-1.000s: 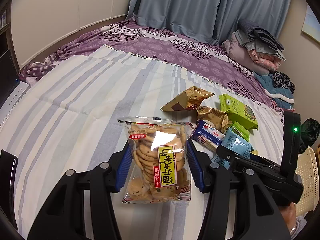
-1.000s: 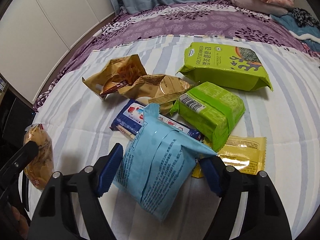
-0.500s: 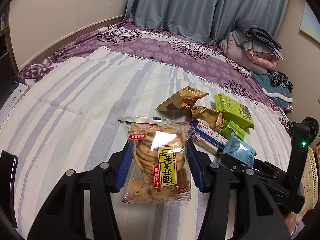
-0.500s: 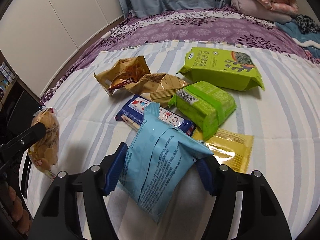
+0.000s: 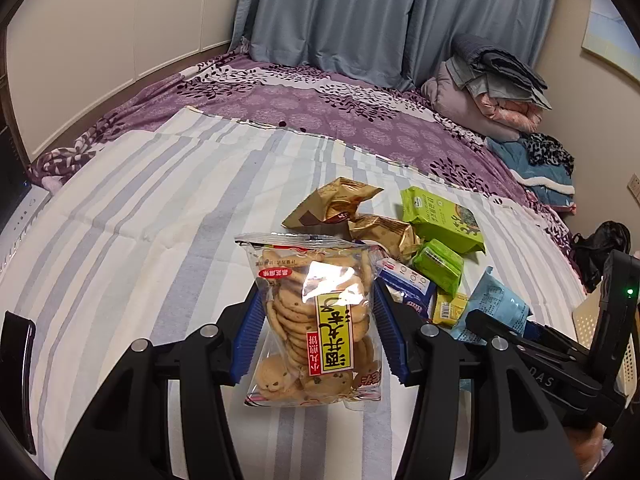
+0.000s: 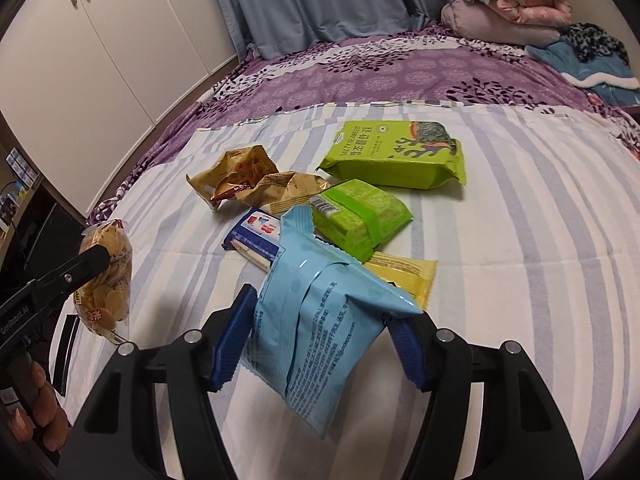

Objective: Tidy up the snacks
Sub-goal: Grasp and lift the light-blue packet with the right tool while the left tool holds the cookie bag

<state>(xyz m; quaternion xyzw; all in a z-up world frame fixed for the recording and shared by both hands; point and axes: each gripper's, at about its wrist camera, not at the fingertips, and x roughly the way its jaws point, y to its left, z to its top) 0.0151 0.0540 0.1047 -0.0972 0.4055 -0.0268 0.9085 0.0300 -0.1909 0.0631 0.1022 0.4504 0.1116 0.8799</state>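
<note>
Left tool (image 5: 316,330), right tool (image 6: 320,334): black frames, blue ribbed pads, silver screws; green LED on right tool's body.

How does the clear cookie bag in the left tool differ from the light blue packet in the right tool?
The clear plastic cookie bag shows its round biscuits through the film; the light blue foil packet is opaque, its contents hidden. The cookie bag faces the left wrist camera with its yellow label; the blue packet shows its back seam and fine print. Shared: each is clamped between blue pads, in the left tool and the right tool, and lifted off the striped sheet.
</note>
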